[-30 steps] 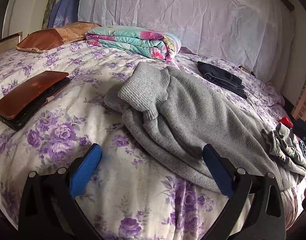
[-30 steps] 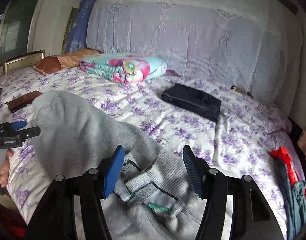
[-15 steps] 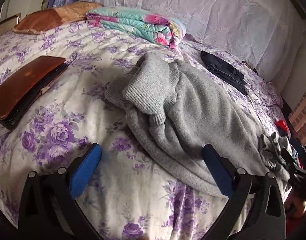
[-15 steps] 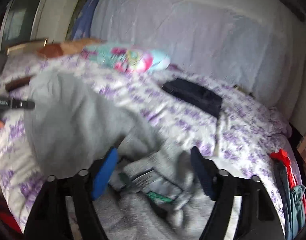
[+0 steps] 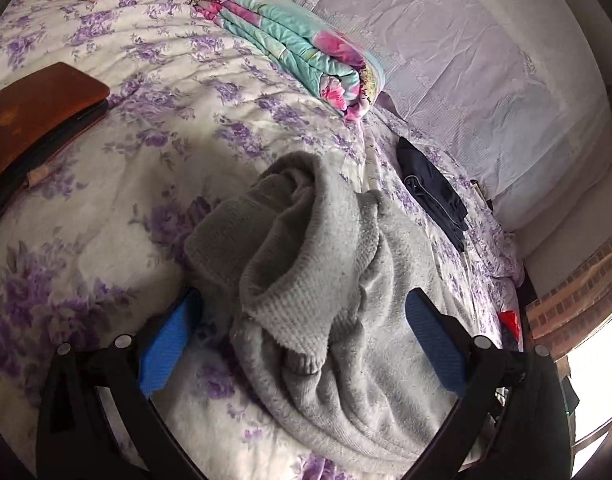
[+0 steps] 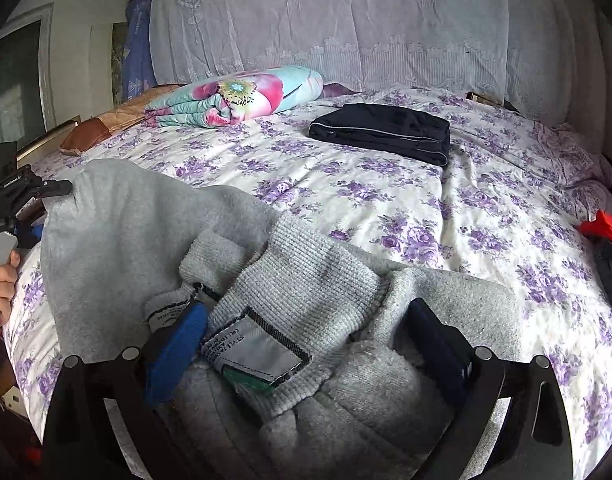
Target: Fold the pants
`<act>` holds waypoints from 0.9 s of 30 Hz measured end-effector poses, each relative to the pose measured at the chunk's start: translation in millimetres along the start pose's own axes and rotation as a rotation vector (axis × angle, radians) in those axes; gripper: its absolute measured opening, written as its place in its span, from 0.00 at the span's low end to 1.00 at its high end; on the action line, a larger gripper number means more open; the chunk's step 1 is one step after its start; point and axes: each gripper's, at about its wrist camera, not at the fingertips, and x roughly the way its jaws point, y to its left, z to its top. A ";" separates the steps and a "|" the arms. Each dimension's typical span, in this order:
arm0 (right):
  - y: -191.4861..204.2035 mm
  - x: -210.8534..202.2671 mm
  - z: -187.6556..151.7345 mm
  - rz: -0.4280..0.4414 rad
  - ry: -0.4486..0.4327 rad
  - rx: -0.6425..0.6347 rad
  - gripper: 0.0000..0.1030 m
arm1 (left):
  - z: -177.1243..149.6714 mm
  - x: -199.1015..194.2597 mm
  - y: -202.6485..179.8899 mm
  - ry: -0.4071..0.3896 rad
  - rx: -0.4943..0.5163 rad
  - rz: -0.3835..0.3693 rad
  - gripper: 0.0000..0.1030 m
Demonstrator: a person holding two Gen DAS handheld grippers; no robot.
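Note:
Grey fleece pants [image 5: 338, 292] lie crumpled on the floral bed. In the left wrist view the ribbed cuffs are bunched up between the fingers of my left gripper [image 5: 302, 332], which is open and low over the cloth. In the right wrist view the ribbed waistband with its white label [image 6: 262, 352] lies between the fingers of my right gripper [image 6: 306, 344], which is also open. The rest of the pants [image 6: 138, 232] spreads away to the left there, toward the left gripper body [image 6: 14, 188].
Folded dark pants [image 6: 382, 130] lie further back on the bed. A rolled flowered quilt [image 6: 234, 96] and a brown pillow [image 6: 102, 124] sit by the headboard. A brown case [image 5: 34, 104] lies at left. Red and dark clothes [image 6: 602, 232] hang at the right edge.
Both grippers have moved down and closer to the pants. The left now straddles the cuffs and the right straddles the waistband. The cloth has bunched up more.

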 end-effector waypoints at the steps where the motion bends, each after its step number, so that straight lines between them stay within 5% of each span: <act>1: -1.4 -1.0 -0.3 0.007 -0.006 0.007 0.97 | -0.8 -0.4 -0.8 -0.006 0.004 0.001 0.95; 3: -5.9 -6.8 -1.9 0.020 -0.034 0.029 0.97 | -1.1 -3.1 0.1 -0.021 -0.004 -0.004 0.93; 5: -10.5 -19.8 -3.9 0.016 -0.092 0.056 0.97 | -2.4 -5.6 3.5 -0.037 -0.020 0.001 0.69; 9: -21.0 -69.5 -8.1 0.025 -0.263 0.151 0.97 | -1.2 -6.3 12.1 -0.032 -0.049 -0.041 0.56; 11: -24.2 -90.4 -5.1 -0.050 -0.306 0.167 0.97 | -1.7 -6.6 12.5 -0.033 -0.051 -0.051 0.51; 14: -24.7 -81.1 -1.4 -0.216 -0.222 0.103 0.97 | -3.5 -7.6 12.1 -0.039 -0.047 -0.061 0.46; 17: -17.8 -11.7 -19.9 -0.260 0.104 -0.029 0.96 | -3.3 -7.0 13.1 -0.040 -0.054 -0.069 0.46; 20: -30.4 -33.3 -13.5 -0.194 0.020 0.039 0.96 | -2.8 -6.9 12.8 -0.038 -0.054 -0.063 0.45; 24: -46.4 -73.4 -22.0 -0.211 -0.117 0.098 0.97 | -5.2 -14.1 1.7 -0.052 -0.013 -0.022 0.35; 25: -50.7 -72.3 -26.9 -0.239 -0.091 0.097 0.97 | -6.4 -17.8 -5.1 -0.064 0.013 -0.007 0.33; 27: -50.5 -40.5 -39.0 -0.271 0.095 0.013 0.96 | -8.6 -26.1 -20.0 -0.097 0.058 0.016 0.32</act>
